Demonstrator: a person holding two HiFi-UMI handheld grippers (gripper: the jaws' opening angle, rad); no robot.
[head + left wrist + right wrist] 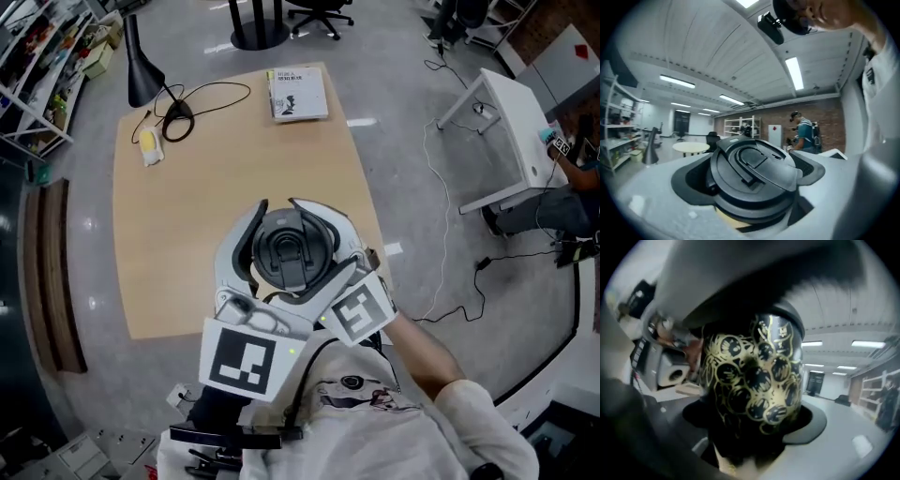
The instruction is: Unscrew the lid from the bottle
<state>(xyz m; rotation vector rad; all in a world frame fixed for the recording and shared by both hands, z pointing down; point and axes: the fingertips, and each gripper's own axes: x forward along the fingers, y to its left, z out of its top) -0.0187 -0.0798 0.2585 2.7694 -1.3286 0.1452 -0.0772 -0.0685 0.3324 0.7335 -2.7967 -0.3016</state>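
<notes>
Below us lies a pale wooden table (187, 216) on a grey floor, with a book (298, 94) at its far edge and a black lamp (141, 66) at the far left corner. None of it touches the work, which we hold up in the air above the table's near end, close under the head camera. There the bottle (754, 371), black with a gold pattern, stands upright, so its long axis runs up toward us and the black lid (292, 248) faces the head camera flat on. The right gripper (752, 420) comes in from our side across that axis, and its jaws are closed on the bottle's body below the lid. The left gripper (279, 208) reaches in at the higher level, with its white jaws curving round the lid on either side. In the left gripper view the lid sits squarely between the dark pads, with the jaws spread as wide as they go. A dark gap shows on the left side, so we judge that the pads are not pressing, though the right pad is partly hidden behind the lid's rim. The lid looks seated on the bottle. Since the left gripper is the one at the lid, we expect it to close there and turn about the upright axis while the right gripper holds the body firm.
</notes>
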